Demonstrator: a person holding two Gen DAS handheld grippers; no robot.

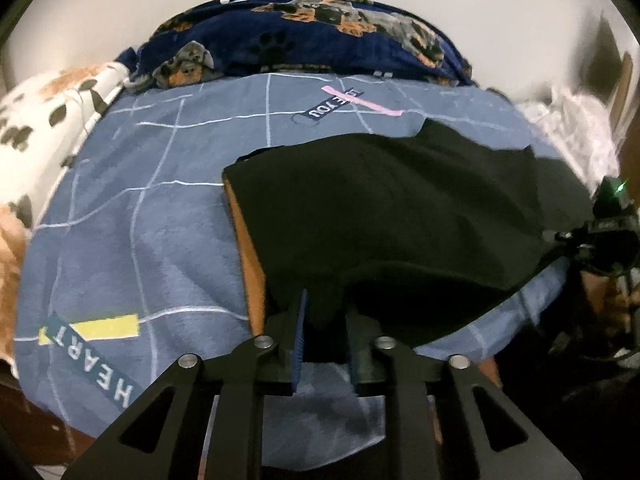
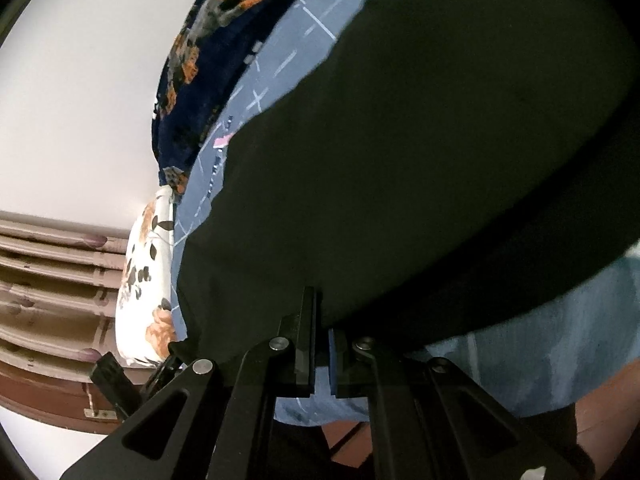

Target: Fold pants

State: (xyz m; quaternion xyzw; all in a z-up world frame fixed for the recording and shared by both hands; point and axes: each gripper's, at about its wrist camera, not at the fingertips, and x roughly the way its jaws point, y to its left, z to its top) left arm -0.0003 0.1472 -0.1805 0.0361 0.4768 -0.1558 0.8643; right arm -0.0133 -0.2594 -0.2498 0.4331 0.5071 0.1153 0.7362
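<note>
Left gripper (image 1: 324,320) and right gripper (image 2: 322,320) fingers pinch black fabric pants (image 1: 400,208); uneven lift risks a skewed fold

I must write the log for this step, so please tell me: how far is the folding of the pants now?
Done: nothing finished shows. In hand: the left gripper and the right gripper each pinch an edge of the black pants, lifting the near side above the blue bedspread. Left: laying the lifted edge over and flattening; no neat folded stack is visible yet.
</note>
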